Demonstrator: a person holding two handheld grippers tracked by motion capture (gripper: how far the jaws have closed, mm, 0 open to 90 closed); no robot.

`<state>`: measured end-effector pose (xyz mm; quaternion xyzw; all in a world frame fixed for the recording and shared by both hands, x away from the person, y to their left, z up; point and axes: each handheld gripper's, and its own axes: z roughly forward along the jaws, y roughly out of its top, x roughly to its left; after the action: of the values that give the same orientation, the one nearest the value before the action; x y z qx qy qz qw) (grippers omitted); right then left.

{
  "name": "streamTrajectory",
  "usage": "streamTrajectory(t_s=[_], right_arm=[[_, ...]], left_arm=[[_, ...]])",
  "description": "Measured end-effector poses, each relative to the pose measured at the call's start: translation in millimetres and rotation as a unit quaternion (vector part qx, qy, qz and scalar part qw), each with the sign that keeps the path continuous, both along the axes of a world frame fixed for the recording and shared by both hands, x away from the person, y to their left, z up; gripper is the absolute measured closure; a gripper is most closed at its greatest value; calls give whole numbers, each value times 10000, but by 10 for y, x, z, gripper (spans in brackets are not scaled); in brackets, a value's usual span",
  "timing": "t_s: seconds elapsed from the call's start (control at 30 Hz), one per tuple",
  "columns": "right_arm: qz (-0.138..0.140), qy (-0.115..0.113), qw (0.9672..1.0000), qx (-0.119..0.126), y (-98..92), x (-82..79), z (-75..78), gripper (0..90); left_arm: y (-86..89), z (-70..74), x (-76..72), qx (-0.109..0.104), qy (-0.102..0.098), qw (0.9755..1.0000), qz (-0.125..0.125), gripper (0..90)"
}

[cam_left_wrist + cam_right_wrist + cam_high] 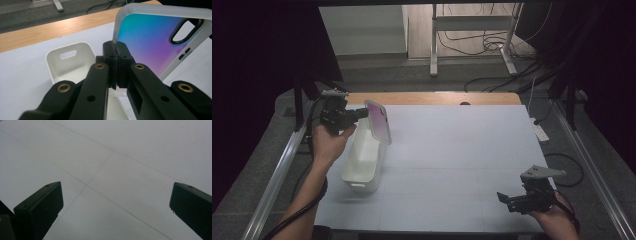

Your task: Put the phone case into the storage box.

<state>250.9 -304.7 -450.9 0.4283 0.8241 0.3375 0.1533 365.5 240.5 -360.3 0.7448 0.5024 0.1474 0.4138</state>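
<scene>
At about nine o'clock on the white table sheet [452, 150], the left gripper [360, 114] had its two black jaws pressed together on the translucent rim of a phone case with a pink-to-blue gradient back and a cut-out for the camera [379, 121]. The case stood tilted on edge in the air, just above the far end of an open white plastic rectangular bin with a handle slot in its end wall [362, 167]. In the left gripper view the left gripper [117, 51] pinched the case [150, 42] at one side edge, with the bin [71, 65] below and behind it; case and bin looked apart, though the gap was hard to judge.

The step in hand appeared to be carrying the case at the bin, either into it or out of it; which one the views could not settle. If it was going in, the next move would call for lowering the case past the rim, laying it flat, then letting the jaws part.

At about five o'clock, the right gripper [512, 199] hovered low over bare sheet, its jaws wide apart and empty; in the right gripper view its black fingers [42, 206] framed nothing but the sheet [120, 170].
</scene>
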Motion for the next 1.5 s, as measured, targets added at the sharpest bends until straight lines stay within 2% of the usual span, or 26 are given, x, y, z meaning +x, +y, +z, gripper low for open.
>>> streamTrajectory(t_s=[0.33,0.57,0.87,1.23,1.5], right_arm=[[-220,18,9998,12,-99,-35,-7,0],[-150,-17,9999,-52,-80,-45,-7,0],[-153,-2,9999,-8,-87,-43,-11,0],[-81,26,10000,-6,-81,-41,-14,0],[-35,29,10000,-5,-79,-40,-14,0]], left_arm=[[112,8,60,36,26,9998,193,886],[185,-6,114,70,34,9994,331,885],[261,-26,164,79,57,9985,534,885],[283,-125,292,91,97,9975,699,885],[298,-250,407,90,151,9964,825,885]])
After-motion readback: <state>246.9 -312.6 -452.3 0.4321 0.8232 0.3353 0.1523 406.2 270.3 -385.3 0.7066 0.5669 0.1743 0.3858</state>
